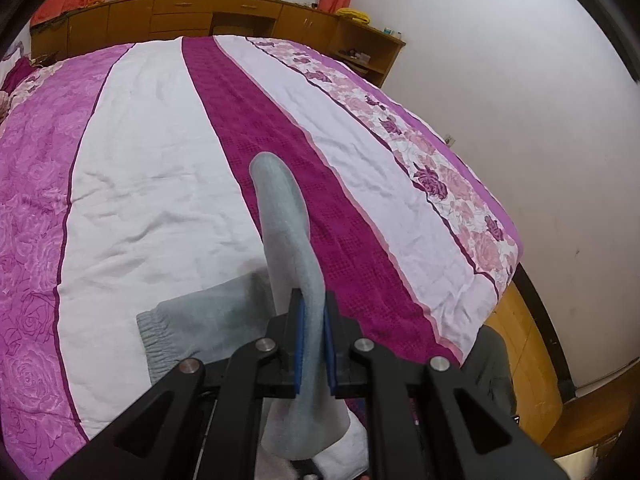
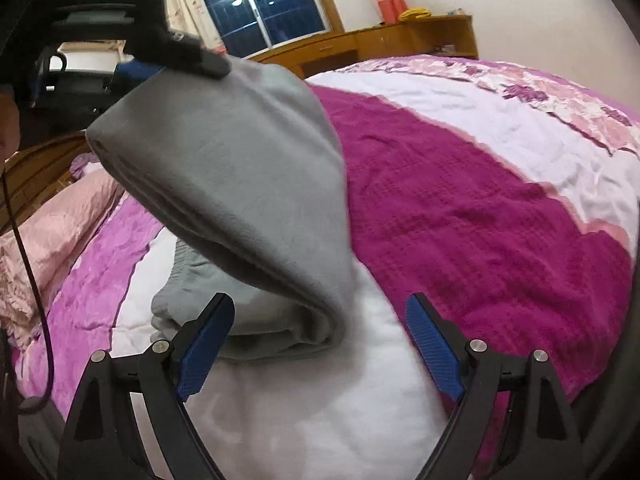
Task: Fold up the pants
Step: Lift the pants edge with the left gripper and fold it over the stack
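Left gripper (image 1: 315, 328) clamped on grey pants (image 1: 280, 216); no readable writing.

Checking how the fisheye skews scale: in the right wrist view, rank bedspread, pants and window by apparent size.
1. Bedspread
2. Pants, enlarged by nearness to the camera
3. Window

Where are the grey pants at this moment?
The grey pants lie partly on the bedspread's white stripe; one end is pinched and lifted by the left gripper. The open right gripper hovers near the fold.
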The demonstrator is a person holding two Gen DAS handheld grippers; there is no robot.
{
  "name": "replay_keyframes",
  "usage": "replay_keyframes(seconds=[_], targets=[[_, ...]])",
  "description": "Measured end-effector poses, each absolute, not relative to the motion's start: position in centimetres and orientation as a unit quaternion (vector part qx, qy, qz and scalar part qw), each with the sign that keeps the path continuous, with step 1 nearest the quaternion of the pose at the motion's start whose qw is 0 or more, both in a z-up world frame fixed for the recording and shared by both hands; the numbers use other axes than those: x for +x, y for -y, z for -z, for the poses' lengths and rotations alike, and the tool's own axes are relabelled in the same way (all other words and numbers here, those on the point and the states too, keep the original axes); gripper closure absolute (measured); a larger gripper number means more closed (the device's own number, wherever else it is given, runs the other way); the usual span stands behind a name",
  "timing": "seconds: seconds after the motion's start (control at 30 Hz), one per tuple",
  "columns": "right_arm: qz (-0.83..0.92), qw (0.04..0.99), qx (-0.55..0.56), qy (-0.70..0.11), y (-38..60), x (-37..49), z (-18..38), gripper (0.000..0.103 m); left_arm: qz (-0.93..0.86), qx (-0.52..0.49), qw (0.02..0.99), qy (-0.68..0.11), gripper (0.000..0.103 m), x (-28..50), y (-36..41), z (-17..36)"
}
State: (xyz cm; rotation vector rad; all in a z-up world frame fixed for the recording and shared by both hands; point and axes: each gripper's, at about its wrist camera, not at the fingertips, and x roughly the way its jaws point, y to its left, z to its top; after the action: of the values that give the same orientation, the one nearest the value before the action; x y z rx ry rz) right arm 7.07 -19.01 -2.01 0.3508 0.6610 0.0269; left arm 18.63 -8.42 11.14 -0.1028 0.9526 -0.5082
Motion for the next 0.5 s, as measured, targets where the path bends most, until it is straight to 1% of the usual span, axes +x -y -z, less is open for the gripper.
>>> replay_keyframes(seconds=[0.2,0.3,0.37,0.5], targets=[[0.014,0.915,0.223,-0.335,23.0,8.4,2.9,0.02,0.251,-0.065,0.844,-0.471,0.094,19.9,8.7,-10.8],[0.004,0.92,0.203,-0.334,21.8,8.5,2.8,0.02,0.273,-0.069,0.83,-0.482,0.094,20.0,9.5,-10.7],[0.004,0.927,0.184,-0.327,21.2,8.5,2.5,0.02,0.278,-0.046,0.831,-0.48,0.094,19.7,10.5,-10.8],[0.034,0.927,0.197,-0.317,21.8,9.2,2.3,0.02,0.28,-0.026,0.832,-0.478,0.094,19.1,11.7,-10.1]])
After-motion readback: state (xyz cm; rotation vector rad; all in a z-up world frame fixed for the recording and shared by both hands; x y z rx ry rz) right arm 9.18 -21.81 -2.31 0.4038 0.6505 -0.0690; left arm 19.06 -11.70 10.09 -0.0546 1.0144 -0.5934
